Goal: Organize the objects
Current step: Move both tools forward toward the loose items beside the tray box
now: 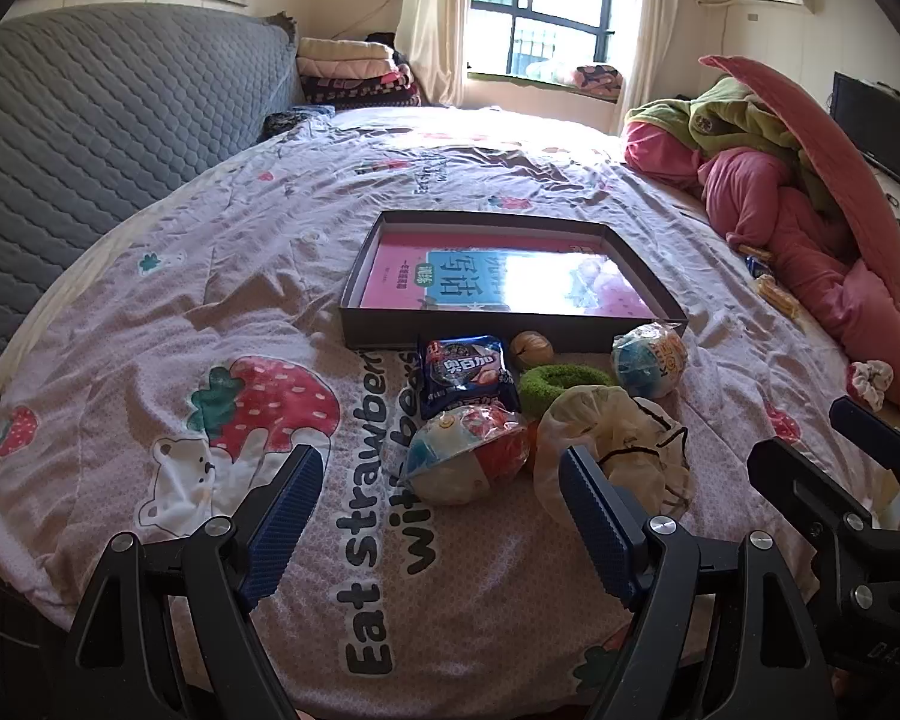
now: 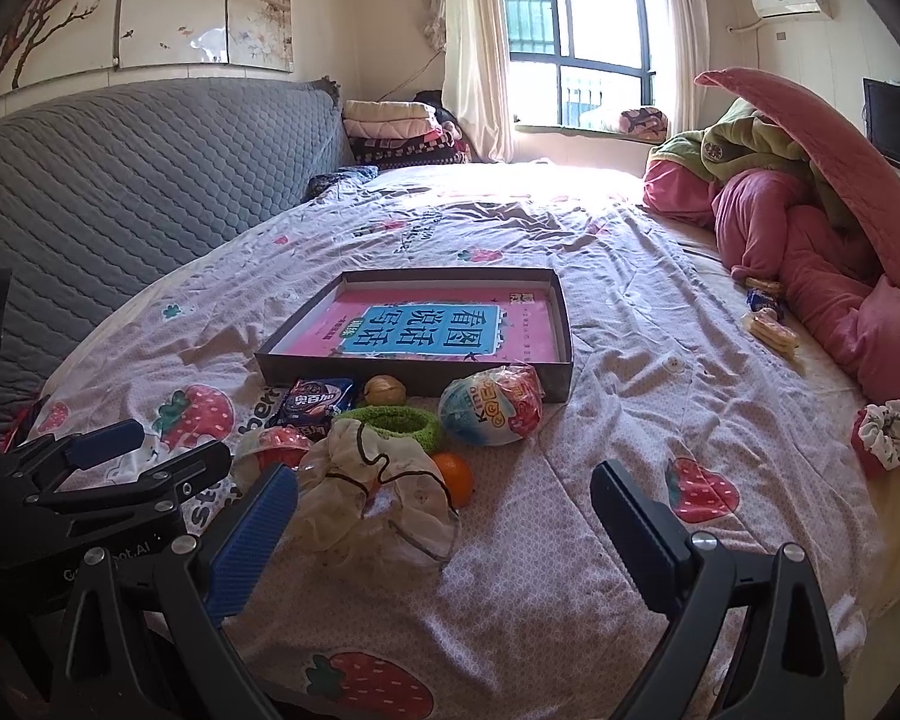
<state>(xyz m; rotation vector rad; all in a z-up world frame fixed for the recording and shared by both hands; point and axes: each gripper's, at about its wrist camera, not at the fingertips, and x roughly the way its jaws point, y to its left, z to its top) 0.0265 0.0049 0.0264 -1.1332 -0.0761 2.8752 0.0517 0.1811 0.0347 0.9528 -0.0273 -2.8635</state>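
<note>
**Sorting barely begun – box holds only a book**

Both grippers empty, jaws wide: left gripper [image 1: 444, 516] and right gripper [image 2: 444, 522] hover over the bed [image 2: 630, 540], near the pile. Shallow box [image 2: 561, 330] w/ a pink-blue book [image 2: 432, 324] inside; nothing else in it. Loose just in front of the box: snack pack [image 1: 465, 372], walnut [image 1: 532, 349], green ring [image 1: 561, 381], two toy eggs [image 1: 651, 363] [image 1: 465, 459], orange [image 2: 455, 477], sheer scrunchie [image 2: 378, 498]. All left to do, prob. into the box.
</note>
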